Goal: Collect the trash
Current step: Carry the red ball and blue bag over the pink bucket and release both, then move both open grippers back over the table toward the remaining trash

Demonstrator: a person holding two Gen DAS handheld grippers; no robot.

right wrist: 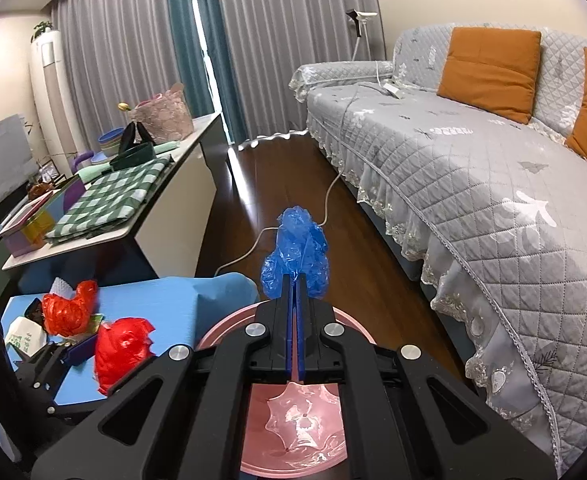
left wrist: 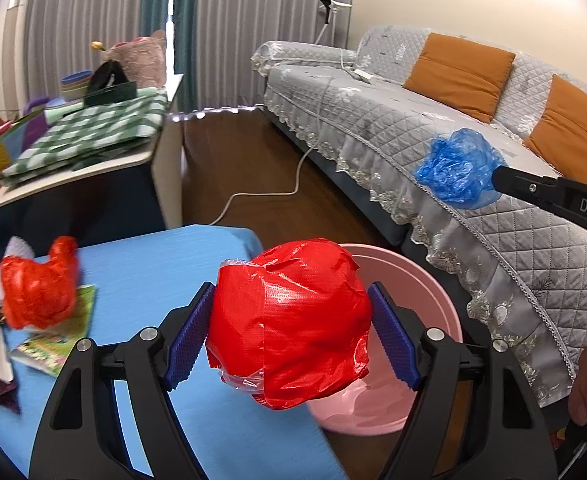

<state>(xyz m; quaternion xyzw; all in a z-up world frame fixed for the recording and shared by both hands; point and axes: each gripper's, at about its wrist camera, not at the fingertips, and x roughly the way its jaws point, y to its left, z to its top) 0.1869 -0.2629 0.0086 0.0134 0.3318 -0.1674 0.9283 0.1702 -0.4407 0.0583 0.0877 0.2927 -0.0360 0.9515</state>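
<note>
Red plastic wad (left wrist: 289, 320), light, crinkly and slippery by the look, squeezed across its middle by the left gripper (left wrist: 289, 332) just over the pink bin (left wrist: 433, 288); blue wad (right wrist: 295, 252) pinched in the closed right gripper (right wrist: 295, 284) above it.

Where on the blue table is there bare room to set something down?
The blue table is bare across its middle and the corner nearest the pink bin. Its far left is crowded: a red bag on leaflets and wrappers.
</note>
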